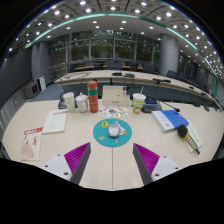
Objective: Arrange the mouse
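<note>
A small white mouse (114,129) lies on a round teal mat (103,135) in the middle of the pale table (112,160), just beyond my fingers. My gripper (112,158) is open and holds nothing. The magenta pads (75,154) stand wide apart with bare table between them. The mouse sits ahead of the gap and a little above its middle line.
Behind the mat stand a red-capped bottle (93,97), white cups (69,100) and a cup with a straw (138,101). A blue notebook (170,119) and a dark pen-like thing (190,138) lie to the right. Papers (54,122) and a red-and-white card (31,143) lie to the left.
</note>
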{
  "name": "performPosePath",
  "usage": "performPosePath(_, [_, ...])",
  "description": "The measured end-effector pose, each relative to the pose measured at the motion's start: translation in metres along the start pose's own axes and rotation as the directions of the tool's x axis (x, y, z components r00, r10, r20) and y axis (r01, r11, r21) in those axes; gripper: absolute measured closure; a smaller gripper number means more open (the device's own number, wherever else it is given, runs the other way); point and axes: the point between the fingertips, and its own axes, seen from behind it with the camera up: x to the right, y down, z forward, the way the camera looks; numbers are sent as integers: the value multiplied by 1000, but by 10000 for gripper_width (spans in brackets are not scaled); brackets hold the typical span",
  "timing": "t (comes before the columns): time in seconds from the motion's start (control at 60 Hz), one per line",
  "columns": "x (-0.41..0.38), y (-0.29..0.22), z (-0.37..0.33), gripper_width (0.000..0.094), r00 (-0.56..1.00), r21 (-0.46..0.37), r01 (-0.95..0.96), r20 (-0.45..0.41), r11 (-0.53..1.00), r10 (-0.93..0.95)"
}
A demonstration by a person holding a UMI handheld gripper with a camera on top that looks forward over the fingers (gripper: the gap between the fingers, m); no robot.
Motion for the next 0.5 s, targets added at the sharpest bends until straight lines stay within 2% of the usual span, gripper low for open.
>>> performPosePath(0.25, [-14, 33, -111, 75, 1000, 21, 8, 27, 1000, -8])
performPosePath(0.5, [-10, 41, -146, 76, 1000, 34, 19, 18, 999, -20])
